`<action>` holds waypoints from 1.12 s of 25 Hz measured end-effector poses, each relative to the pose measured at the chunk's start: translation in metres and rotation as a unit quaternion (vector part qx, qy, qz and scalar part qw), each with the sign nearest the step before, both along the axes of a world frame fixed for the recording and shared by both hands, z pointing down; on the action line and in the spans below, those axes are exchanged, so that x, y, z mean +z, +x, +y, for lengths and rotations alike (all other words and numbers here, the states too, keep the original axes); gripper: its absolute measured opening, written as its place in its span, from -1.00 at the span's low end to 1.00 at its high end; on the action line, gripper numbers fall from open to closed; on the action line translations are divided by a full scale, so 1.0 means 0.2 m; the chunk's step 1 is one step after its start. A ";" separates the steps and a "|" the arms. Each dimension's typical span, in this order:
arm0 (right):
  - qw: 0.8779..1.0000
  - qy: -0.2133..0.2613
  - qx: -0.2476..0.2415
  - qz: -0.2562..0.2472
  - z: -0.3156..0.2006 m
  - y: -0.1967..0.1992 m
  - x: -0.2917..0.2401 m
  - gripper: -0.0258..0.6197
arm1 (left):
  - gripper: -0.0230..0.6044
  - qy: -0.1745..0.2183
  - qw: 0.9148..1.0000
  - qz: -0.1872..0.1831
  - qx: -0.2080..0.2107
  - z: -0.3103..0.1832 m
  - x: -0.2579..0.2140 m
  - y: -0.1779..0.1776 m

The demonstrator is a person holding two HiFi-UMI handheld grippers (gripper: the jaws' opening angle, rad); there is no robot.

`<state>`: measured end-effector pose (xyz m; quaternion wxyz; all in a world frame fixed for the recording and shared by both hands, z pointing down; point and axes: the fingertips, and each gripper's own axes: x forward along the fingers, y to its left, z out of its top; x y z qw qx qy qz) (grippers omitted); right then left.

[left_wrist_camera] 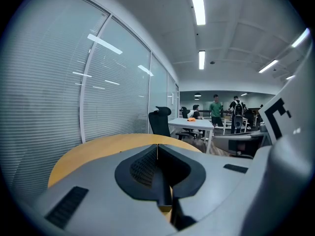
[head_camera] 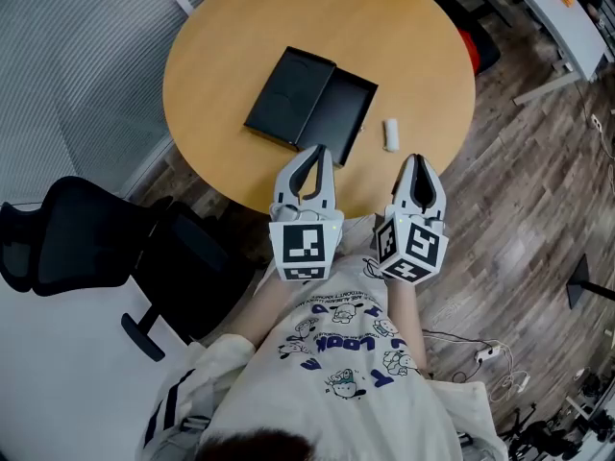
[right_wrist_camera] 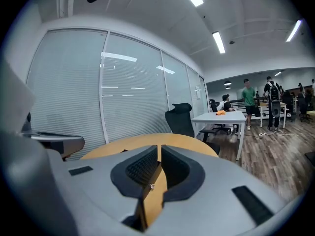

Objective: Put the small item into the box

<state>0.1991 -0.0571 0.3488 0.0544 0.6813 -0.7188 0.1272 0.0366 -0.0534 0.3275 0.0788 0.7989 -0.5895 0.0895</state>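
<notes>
1. We count one round wooden table (head_camera: 221,56) in the upper middle of the head view. The top of the frame cuts off its far edge.
2. One black box (head_camera: 288,94) lies open on it at upper centre, its two halves side by side.
3. One small white item (head_camera: 391,133) lies on the tabletop just right of the box, not touching it. We cannot tell what it is.
4. There are two grippers. The left gripper (head_camera: 317,152) is at centre, just beside the box's near edge, and the right gripper (head_camera: 415,161) is just below the white item. Each is clenched on nothing, jaws together.
5. One black chair (head_camera: 77,243) stands at lower left, clipped by the frame edge.
6. In both gripper views the gripper bodies hide the box and the item. The distant people (right_wrist_camera: 248,102) are too small to make out.
</notes>
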 end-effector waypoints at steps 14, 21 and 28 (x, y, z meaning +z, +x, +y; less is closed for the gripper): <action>0.999 -0.044 0.016 0.022 -0.20 0.03 0.12 -0.79 | -0.88 -0.038 0.999 0.006 0.015 -0.20 0.11 0.02; 0.997 -0.070 0.021 0.029 -0.25 0.03 0.21 -0.79 | -0.88 -0.059 0.998 0.004 0.027 -0.27 0.18 0.02; 0.994 -0.099 0.032 0.033 -0.30 0.04 0.32 -0.79 | -0.88 -0.078 0.996 0.002 0.042 -0.33 0.25 0.04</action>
